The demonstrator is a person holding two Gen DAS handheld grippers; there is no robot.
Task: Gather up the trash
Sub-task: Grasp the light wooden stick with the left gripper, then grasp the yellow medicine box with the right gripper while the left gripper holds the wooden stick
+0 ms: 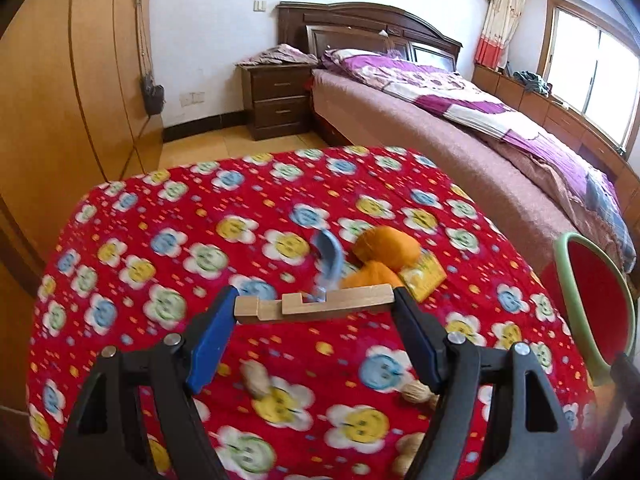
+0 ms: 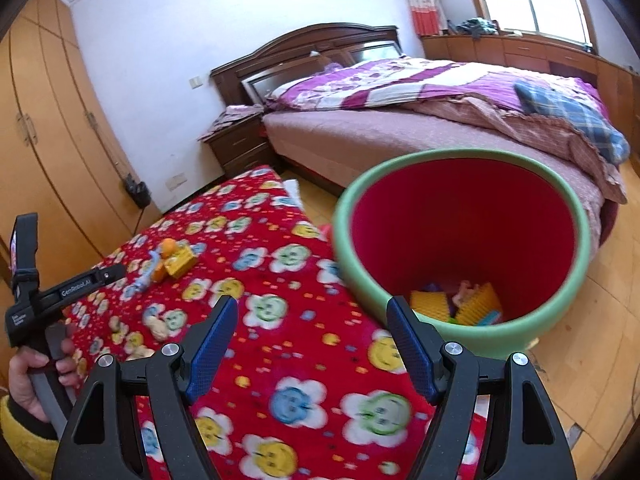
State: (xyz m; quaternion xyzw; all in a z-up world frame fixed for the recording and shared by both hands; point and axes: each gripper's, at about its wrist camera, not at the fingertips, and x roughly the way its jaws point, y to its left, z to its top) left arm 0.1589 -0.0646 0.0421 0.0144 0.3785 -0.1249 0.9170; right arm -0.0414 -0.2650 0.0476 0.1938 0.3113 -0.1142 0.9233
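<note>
My left gripper [image 1: 315,297] is shut on a notched wooden block [image 1: 340,303], held crosswise between its blue pads above the red flowered tablecloth [image 1: 160,240]. Beyond it lie orange peels [image 1: 386,242], a blue wrapper [image 1: 330,256] and a yellow packet [image 1: 424,278]. Peanut shells [image 1: 256,380] lie under the fingers. My right gripper [image 2: 312,302] is open with nothing between its fingers, over the cloth's right edge. Just past it is the green-rimmed red bin [image 2: 344,256], with yellow trash [image 2: 476,304] at its bottom. The bin's rim [image 1: 572,292] also shows at the right of the left wrist view.
A bed [image 2: 400,128] with a purple quilt runs behind the table and the bin. A dark nightstand [image 1: 276,100] stands by the wall and wooden wardrobes [image 1: 60,100] on the left. A hand [image 2: 28,376] in a yellow sleeve grips the other tool's handle.
</note>
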